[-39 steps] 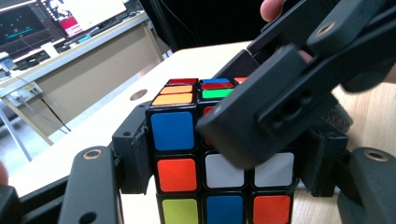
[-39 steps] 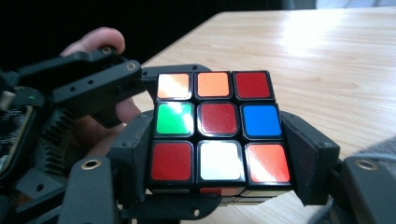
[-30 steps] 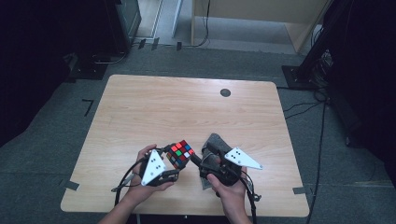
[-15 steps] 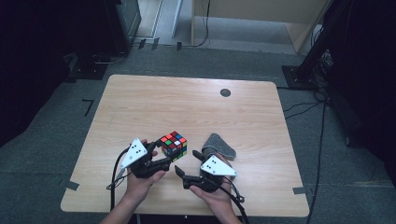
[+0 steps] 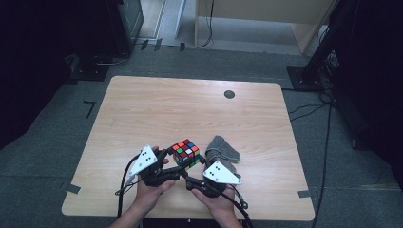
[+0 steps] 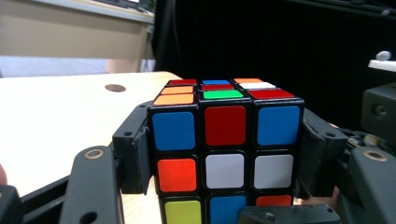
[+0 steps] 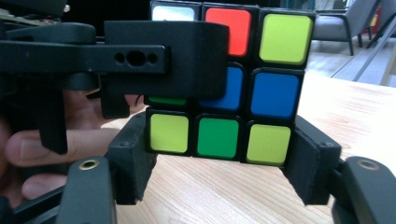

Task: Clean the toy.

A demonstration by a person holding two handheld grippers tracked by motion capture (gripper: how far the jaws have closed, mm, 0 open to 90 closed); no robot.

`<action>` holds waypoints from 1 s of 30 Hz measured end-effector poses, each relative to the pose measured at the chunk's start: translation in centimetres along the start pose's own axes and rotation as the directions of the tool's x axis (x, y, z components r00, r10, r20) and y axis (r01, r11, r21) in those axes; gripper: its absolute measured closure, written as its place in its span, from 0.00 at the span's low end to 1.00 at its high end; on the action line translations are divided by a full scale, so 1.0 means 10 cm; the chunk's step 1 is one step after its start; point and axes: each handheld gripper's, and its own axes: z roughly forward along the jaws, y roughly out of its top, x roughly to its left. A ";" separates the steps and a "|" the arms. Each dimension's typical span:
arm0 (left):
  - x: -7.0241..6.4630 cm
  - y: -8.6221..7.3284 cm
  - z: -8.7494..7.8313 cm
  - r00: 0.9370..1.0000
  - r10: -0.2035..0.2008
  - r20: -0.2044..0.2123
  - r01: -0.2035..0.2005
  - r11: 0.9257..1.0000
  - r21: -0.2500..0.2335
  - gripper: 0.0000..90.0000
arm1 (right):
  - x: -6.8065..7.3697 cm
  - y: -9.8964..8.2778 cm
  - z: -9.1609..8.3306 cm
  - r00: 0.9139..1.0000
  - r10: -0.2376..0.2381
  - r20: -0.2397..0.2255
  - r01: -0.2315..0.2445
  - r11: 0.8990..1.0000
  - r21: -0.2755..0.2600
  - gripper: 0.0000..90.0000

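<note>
- High view: a glossy plastic cube (image 5: 186,153) of coloured squares sits near the bench's (image 5: 190,107) front edge, with soft grey cloth (image 5: 222,149) beside it.
- Left gripper view: left gripper (image 6: 224,154) fingers clamp the cube's sides.
- Right gripper view: right gripper (image 7: 219,161) fingers, just closing, bracket its bottom row; contact unclear.
</note>
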 end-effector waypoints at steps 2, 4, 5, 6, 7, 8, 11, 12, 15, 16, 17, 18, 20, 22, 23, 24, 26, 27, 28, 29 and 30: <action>0.02 0.00 0.00 1.000 -0.001 0.010 0.000 1.000 0.006 0.36 | -0.01 0.01 0.00 1.000 -0.014 -0.004 0.014 1.000 0.014 0.38; 0.05 0.02 -0.01 1.000 -0.001 0.020 0.000 1.000 0.007 0.34 | -0.02 0.02 -0.01 1.000 -0.027 -0.007 0.027 0.999 0.026 0.38; 0.06 0.03 -0.03 1.000 0.000 0.028 0.000 1.000 -0.004 0.31 | -0.03 0.03 -0.01 1.000 -0.030 -0.007 0.030 0.999 0.033 0.38; 0.07 0.05 -0.05 0.999 0.006 0.032 -0.005 1.000 -0.016 0.29 | -0.05 0.03 -0.01 0.999 -0.036 -0.001 0.036 0.998 0.045 0.38; 0.09 0.07 -0.07 0.999 0.013 0.035 -0.012 1.000 -0.020 0.27 | -0.08 0.03 -0.02 0.999 -0.036 0.007 0.035 0.998 0.056 0.38; 0.10 0.09 -0.09 0.999 0.021 0.035 -0.020 1.000 -0.024 0.24 | -0.12 0.03 -0.02 0.999 -0.030 0.014 0.029 0.997 0.068 0.38; 0.16 0.12 -0.13 0.997 0.070 0.017 -0.069 0.997 -0.019 0.19 | -0.28 0.04 -0.04 1.000 -0.006 0.016 0.004 0.994 0.109 0.38; 0.19 0.12 -0.14 0.995 0.095 0.007 -0.095 0.995 -0.003 0.17 | -0.33 0.06 -0.05 1.000 -0.018 0.018 0.015 0.992 0.123 0.38; 0.24 0.09 -0.14 0.984 0.176 0.003 -0.176 0.983 0.044 0.16 | -0.46 0.15 -0.12 1.000 0.018 0.020 -0.021 0.986 0.165 0.38; 0.25 0.07 -0.13 0.978 0.209 0.004 -0.208 0.976 0.064 0.16 | -0.50 0.19 -0.15 0.999 0.045 0.009 -0.046 0.983 0.177 0.38; 0.24 0.05 -0.12 0.971 0.241 0.006 -0.240 0.967 0.082 0.16 | -0.53 0.23 -0.18 0.998 0.070 -0.005 -0.068 0.980 0.186 0.38; 0.22 0.03 -0.10 0.960 0.280 0.002 -0.279 0.955 0.101 0.16 | -0.55 0.26 -0.20 0.996 0.088 -0.012 -0.084 0.979 0.188 0.38; 0.16 -0.02 -0.06 0.937 0.350 -0.002 -0.347 0.928 0.133 0.16 | -0.56 0.31 -0.23 0.996 0.091 -0.015 -0.087 0.977 0.192 0.38; 0.09 -0.06 -0.02 0.910 0.414 -0.011 -0.407 0.900 0.159 0.16 | -0.54 0.34 -0.24 0.994 0.103 -0.036 -0.094 0.975 0.199 0.38; 0.07 -0.08 0.00 0.899 0.437 -0.010 -0.429 0.887 0.169 0.16 | -0.53 0.34 -0.23 0.994 0.103 -0.043 -0.092 0.975 0.201 0.38; 0.04 -0.10 0.01 0.887 0.461 -0.013 -0.452 0.874 0.177 0.16 | -0.51 0.34 -0.23 0.993 0.107 -0.048 -0.094 0.973 0.211 0.38; -0.01 -0.13 0.03 0.857 0.514 -0.024 -0.500 0.843 0.197 0.16 | -0.47 0.34 -0.21 0.991 0.118 -0.067 -0.100 0.968 0.229 0.38; -0.02 -0.15 0.04 0.841 0.541 -0.032 -0.523 0.826 0.207 0.16 | -0.45 0.34 -0.20 0.989 0.127 -0.077 -0.106 0.966 0.235 0.38; -0.05 -0.17 0.05 0.821 0.569 -0.045 -0.549 0.808 0.215 0.16 | -0.44 0.34 -0.19 0.987 0.133 -0.086 -0.109 0.964 0.241 0.38; -0.06 -0.18 0.05 0.800 0.598 -0.052 -0.574 0.788 0.222 0.16 | -0.43 0.34 -0.18 0.985 0.143 -0.093 -0.116 0.962 0.248 0.38; -0.08 -0.20 0.06 0.783 0.619 -0.059 -0.593 0.772 0.228 0.16 | -0.41 0.34 -0.18 0.983 0.154 -0.099 -0.125 0.960 0.252 0.38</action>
